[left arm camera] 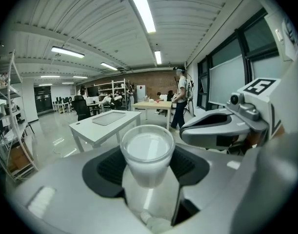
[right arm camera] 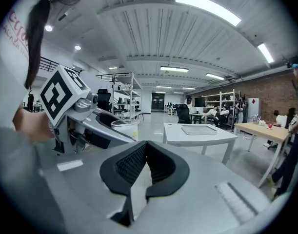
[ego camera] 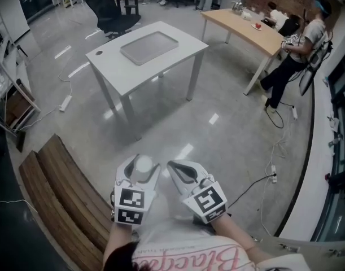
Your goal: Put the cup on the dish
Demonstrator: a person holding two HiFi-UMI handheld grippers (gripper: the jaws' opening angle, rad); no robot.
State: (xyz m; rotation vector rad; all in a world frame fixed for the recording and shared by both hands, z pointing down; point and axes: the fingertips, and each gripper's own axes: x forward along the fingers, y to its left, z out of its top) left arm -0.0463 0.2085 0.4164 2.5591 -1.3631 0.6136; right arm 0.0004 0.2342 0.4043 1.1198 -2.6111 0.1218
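Fingers of my left gripper are clamped on the cup, which I carry upright at waist height, above the floor and well apart from the white table ahead. The grey tray lying there is, I take it, the dish. My right gripper hangs just beside the left. In the left gripper view the dark pads press the cup's body from both sides, with the rim standing clear above them and the base hidden below. The cup looks like thin, milky plastic and seems empty, so I judge it light, smooth and easy to dent. The present hold, on the wall below the rim, suits it, provided I squeeze no harder. Such a light cup could tip when set down, so I would lower it level. In the right gripper view my own jaws are pressed together with nothing between them.
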